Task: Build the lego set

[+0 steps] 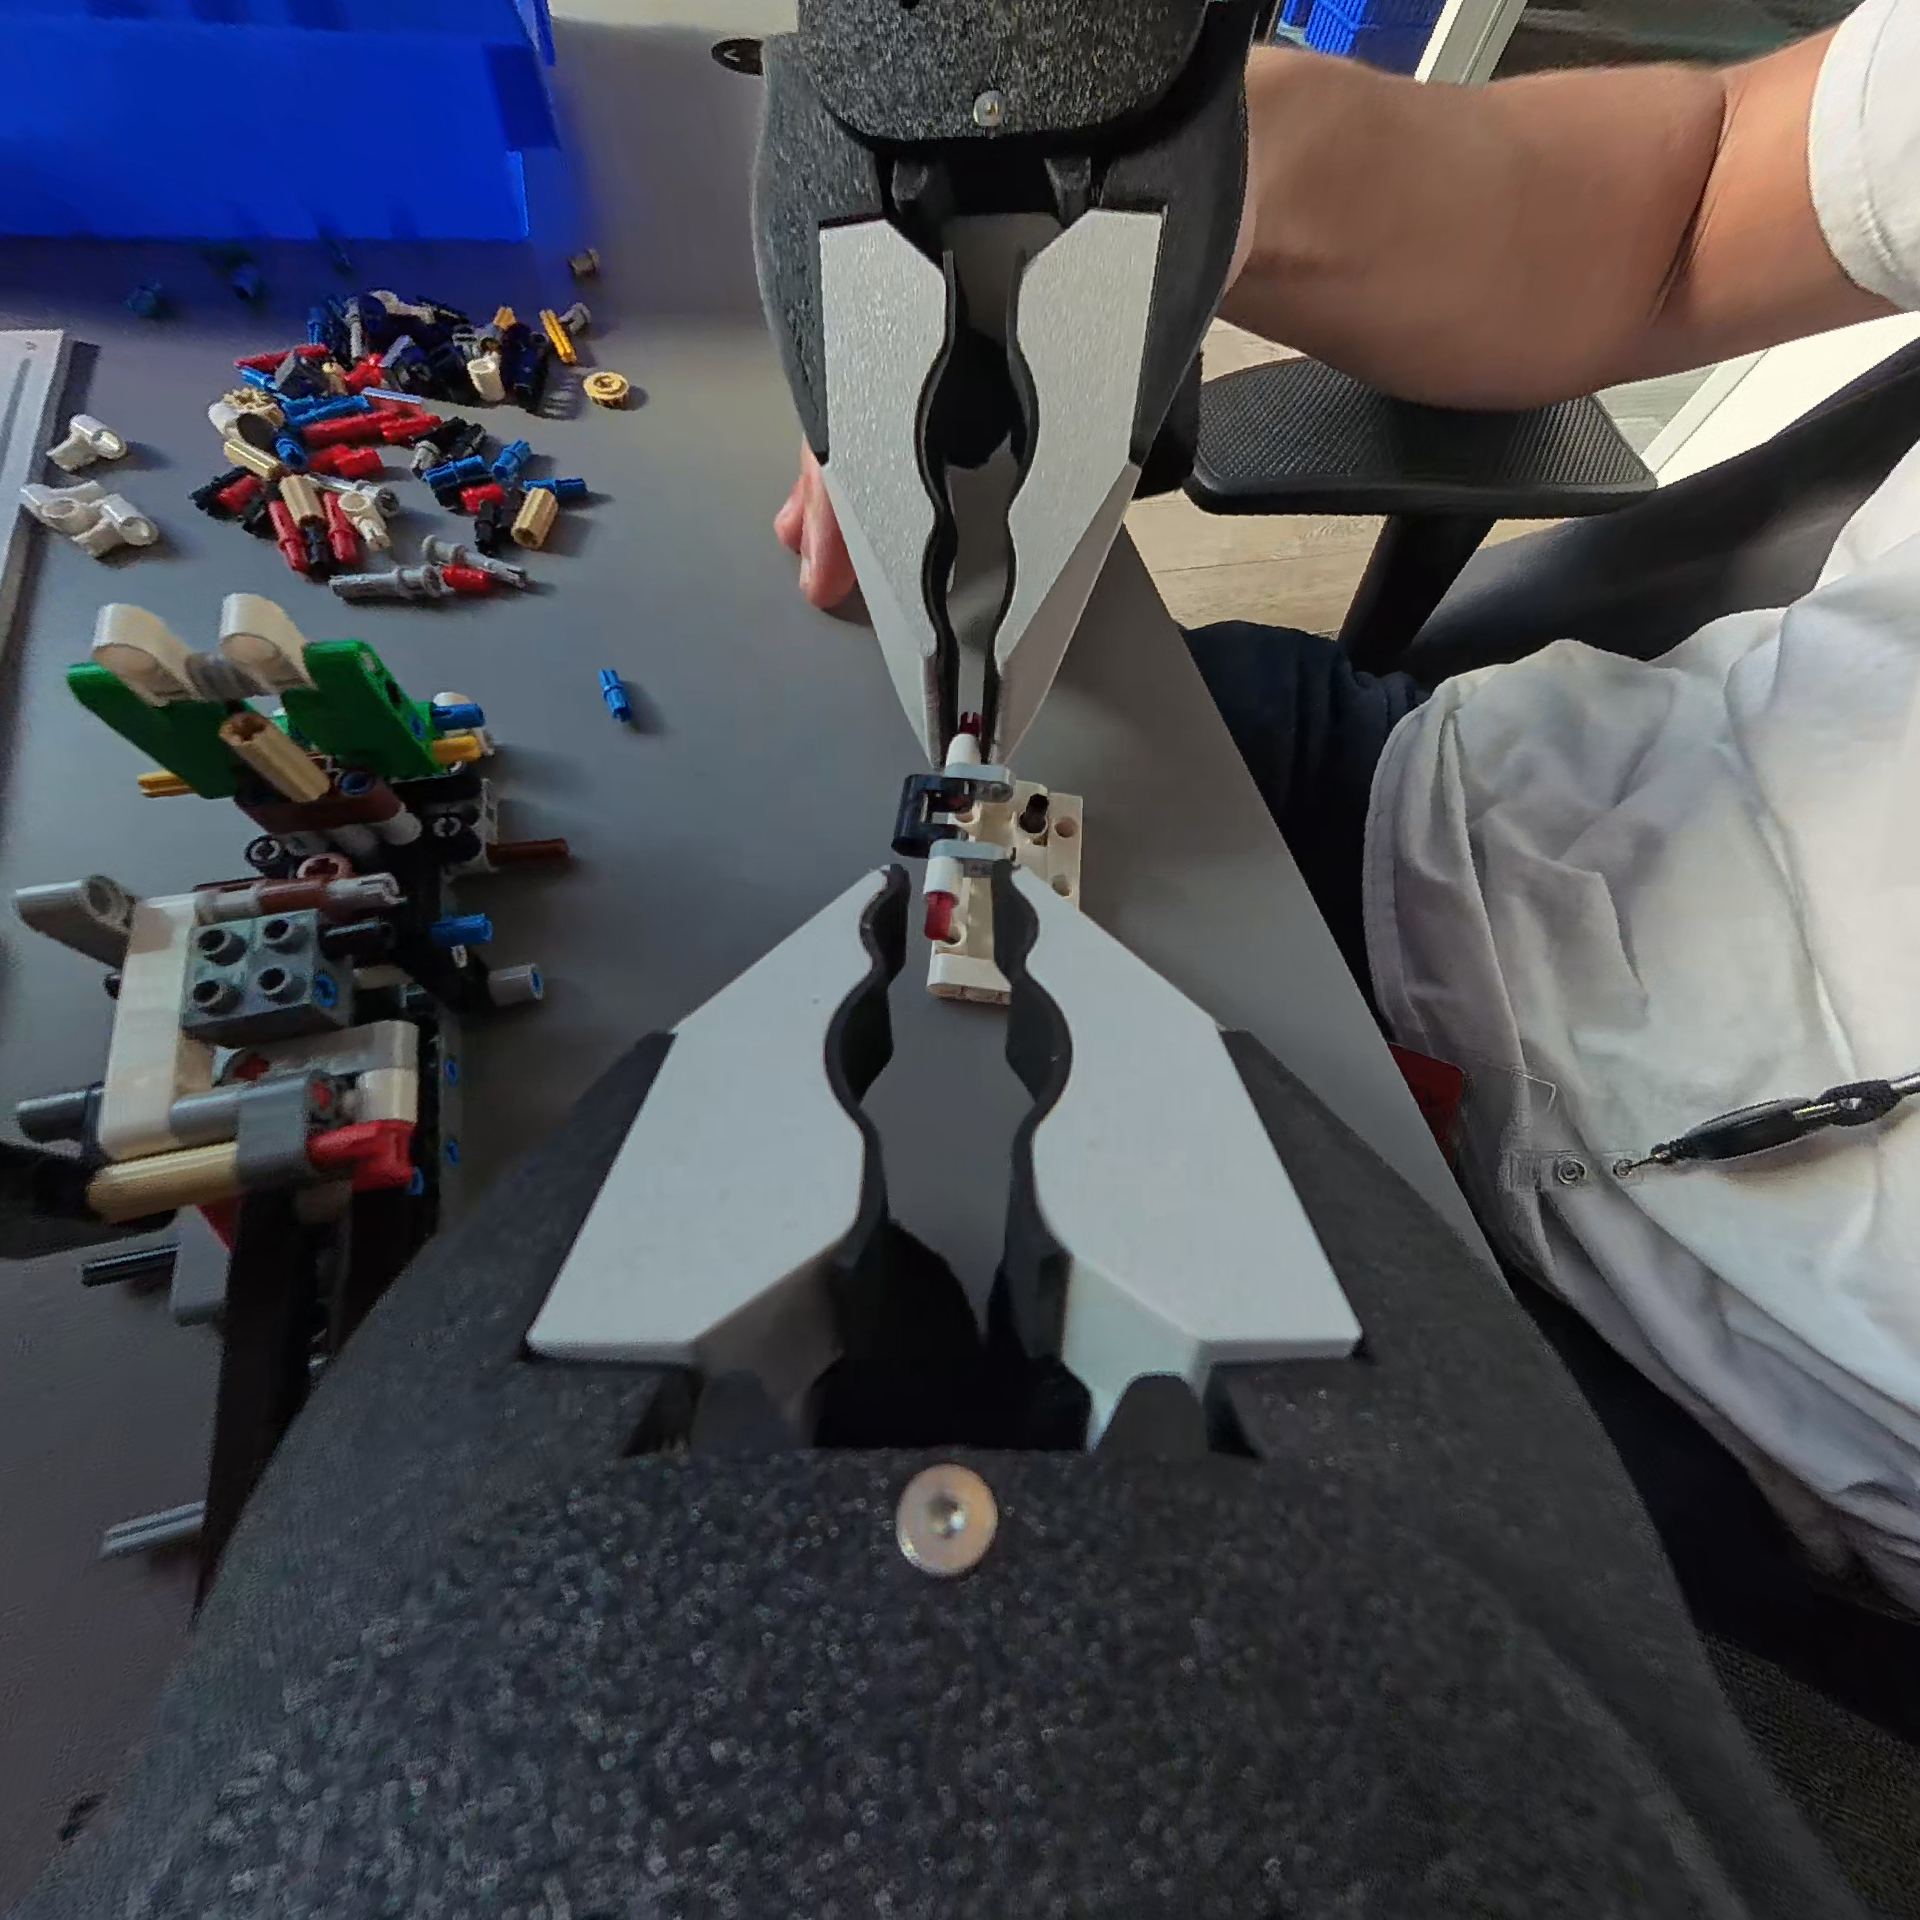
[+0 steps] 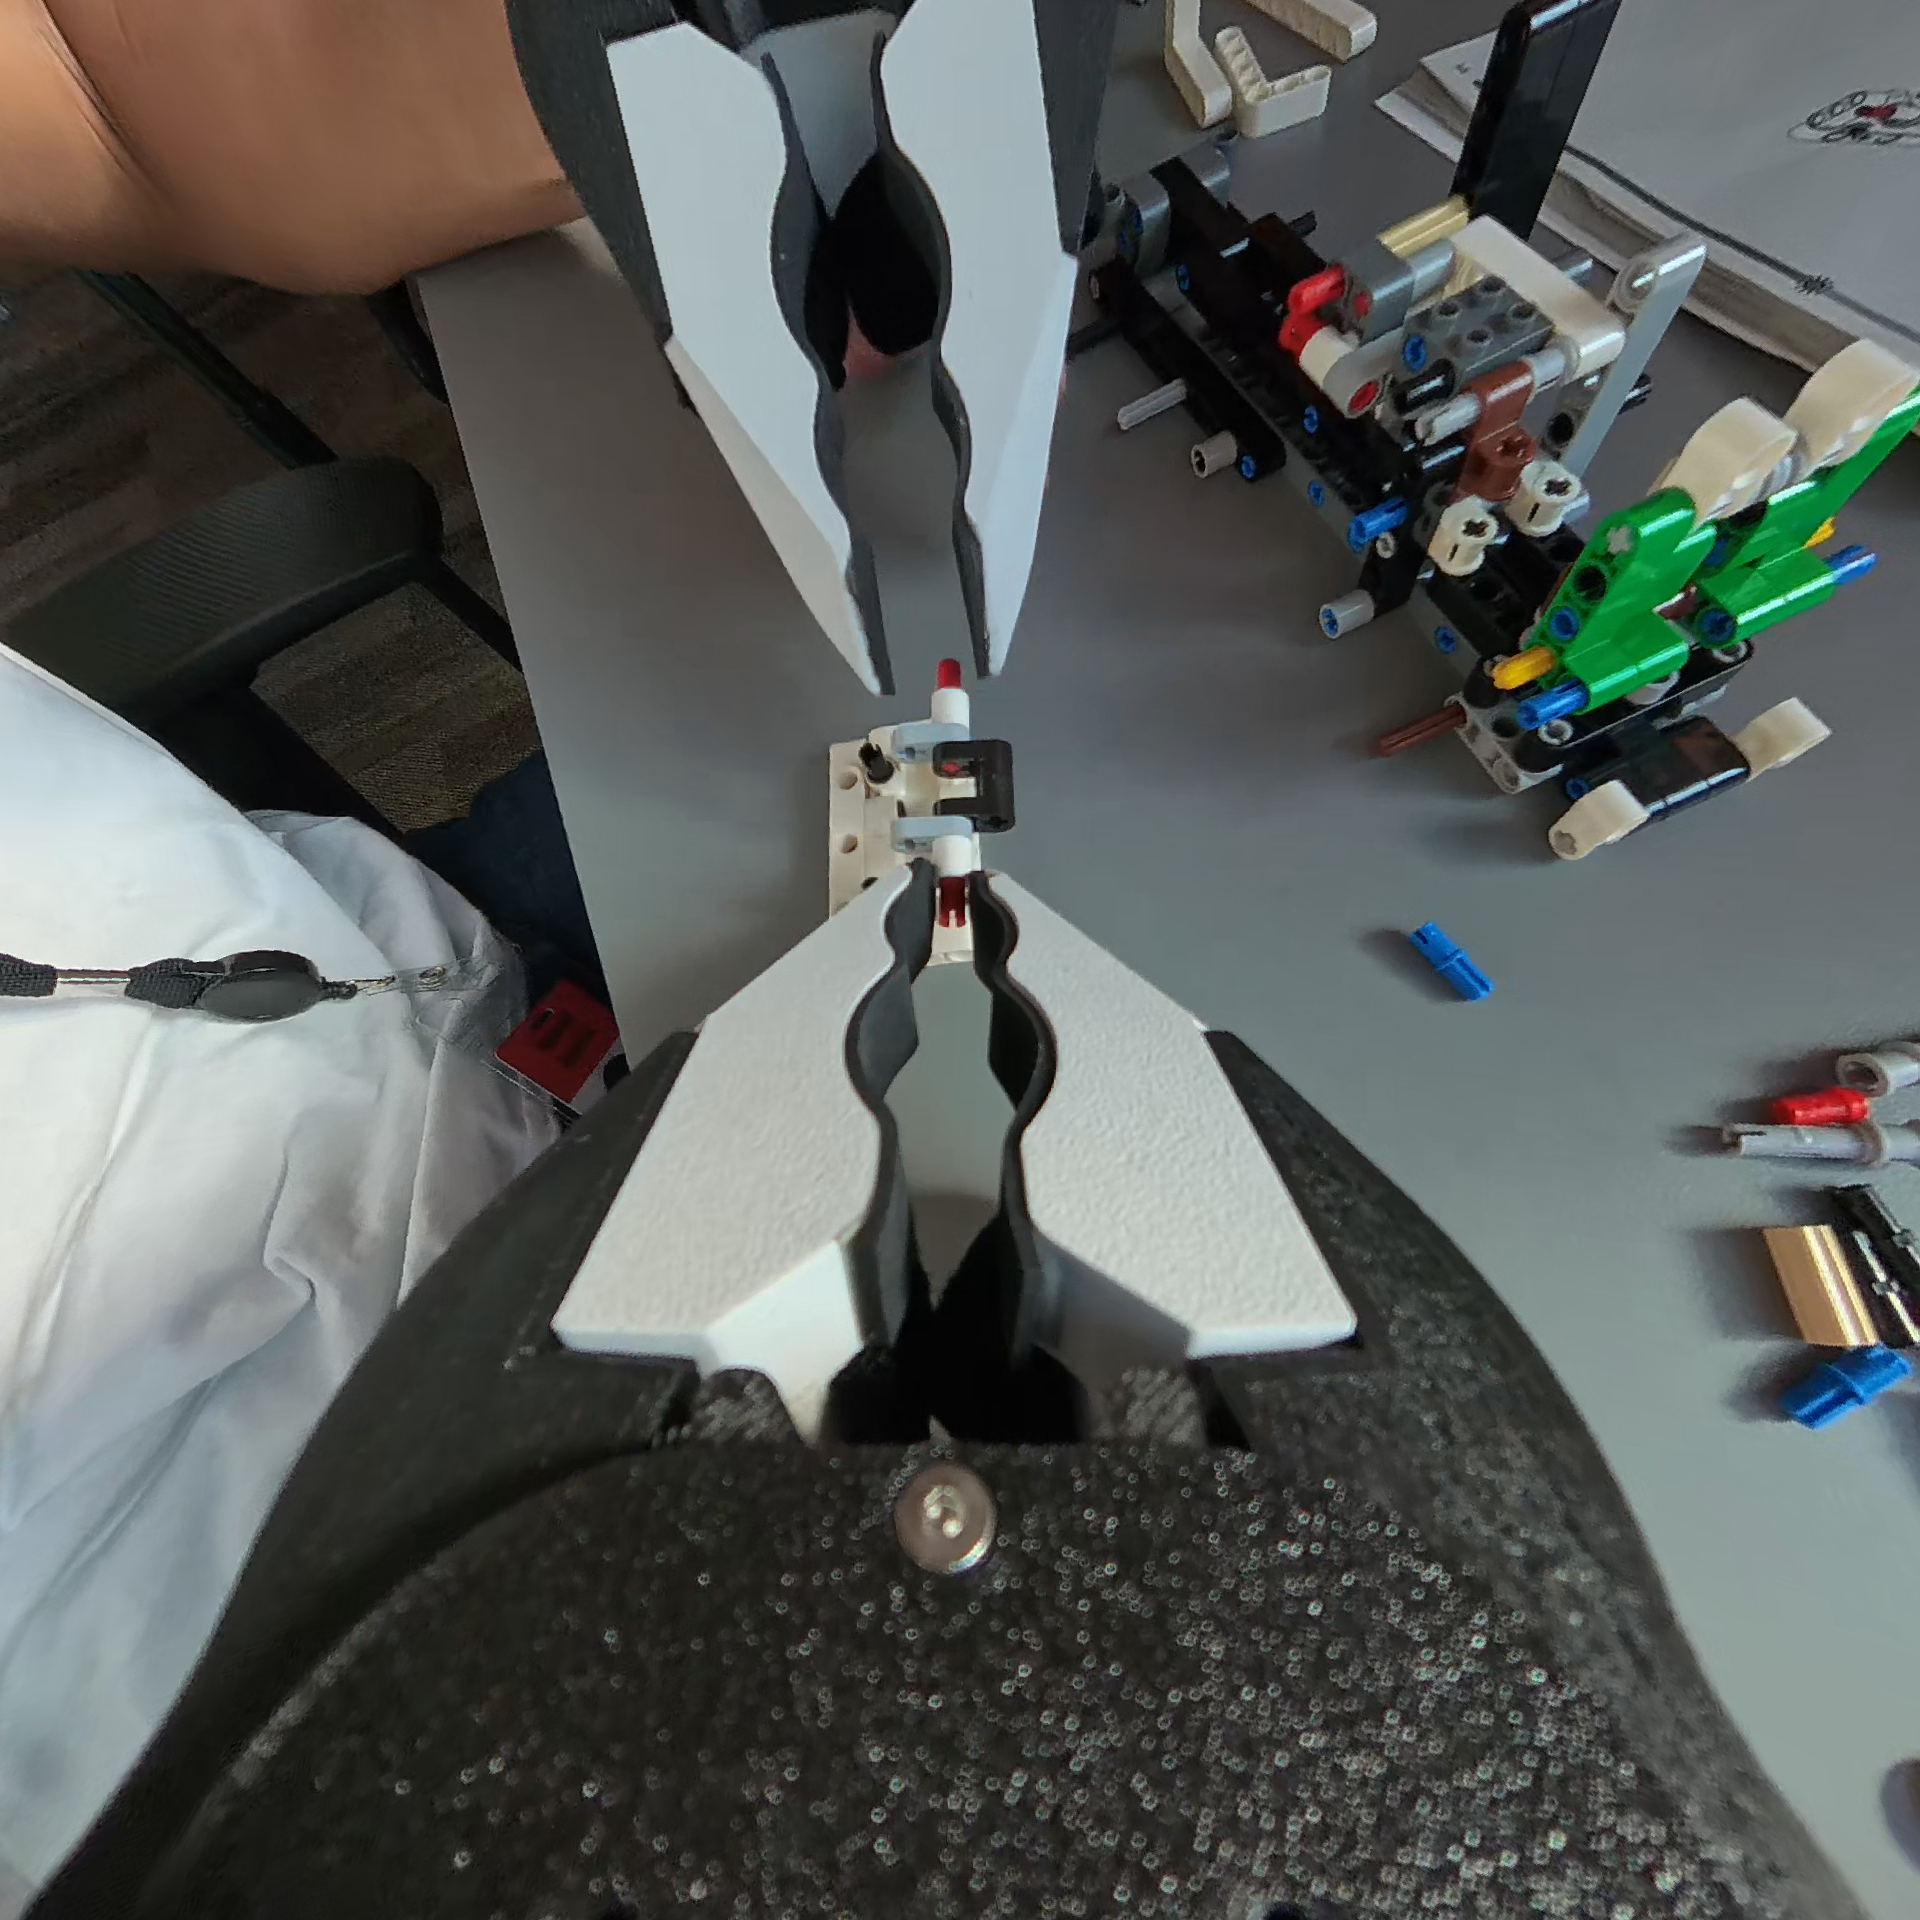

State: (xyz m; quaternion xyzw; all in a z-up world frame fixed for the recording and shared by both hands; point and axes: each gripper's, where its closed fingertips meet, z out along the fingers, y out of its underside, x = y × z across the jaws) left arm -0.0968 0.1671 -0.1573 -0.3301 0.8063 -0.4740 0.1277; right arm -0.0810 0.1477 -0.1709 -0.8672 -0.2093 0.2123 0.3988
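Note:
A small assembly lies near the table edge: a white beam [image 1: 1051, 831] [image 2: 847, 821] carrying a red axle [image 1: 938, 904] [image 2: 948, 902] with white sleeves, grey connectors and a black connector [image 1: 920, 816] [image 2: 987, 774]. My right gripper [image 2: 948, 883] is shut on one red end of the axle; it also shows in the left wrist view [image 1: 968, 717], pads against the axle. My left gripper [image 1: 943, 881] faces it from the other side. Its jaws stand around the other red end with a gap on each side, which the right wrist view [image 2: 935, 673] confirms.
A larger brick model [image 1: 270, 935] [image 2: 1507, 416] stands beside the grippers. A pile of loose parts [image 1: 395, 436] and a blue bin [image 1: 260, 114] lie farther off. A lone blue pin [image 1: 613, 691] [image 2: 1449, 961] lies nearby. A person in white sits at the table edge [image 1: 1299, 831]. My two grippers' fingertips are within a few centimetres of each other. The lone blue pin [image 2: 1449, 961] is about 8 cm from my right fingertips. The left camera catches it too, in the left wrist view [image 1: 615, 689].

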